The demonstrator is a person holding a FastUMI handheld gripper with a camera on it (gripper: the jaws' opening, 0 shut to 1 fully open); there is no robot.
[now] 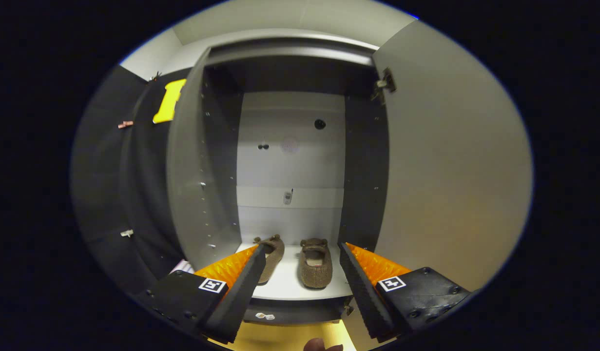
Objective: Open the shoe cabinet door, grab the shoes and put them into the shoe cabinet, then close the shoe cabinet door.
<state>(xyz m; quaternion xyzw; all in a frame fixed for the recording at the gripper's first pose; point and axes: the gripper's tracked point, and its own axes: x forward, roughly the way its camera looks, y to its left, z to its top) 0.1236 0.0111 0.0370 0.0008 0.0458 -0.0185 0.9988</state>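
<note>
Shoes point(300, 263) are seen lying side by side on the bottom shelf point(285, 285) of the shoe cabinet point(290, 146), beyond the released, empty jaws of the gripper point(302, 251). Placing appears done; the open right door point(451, 161) must next be swung shut.

No readable text: the gripper point(302, 248) bears two square coded markers point(212, 285), but no letters or numbers.
</note>
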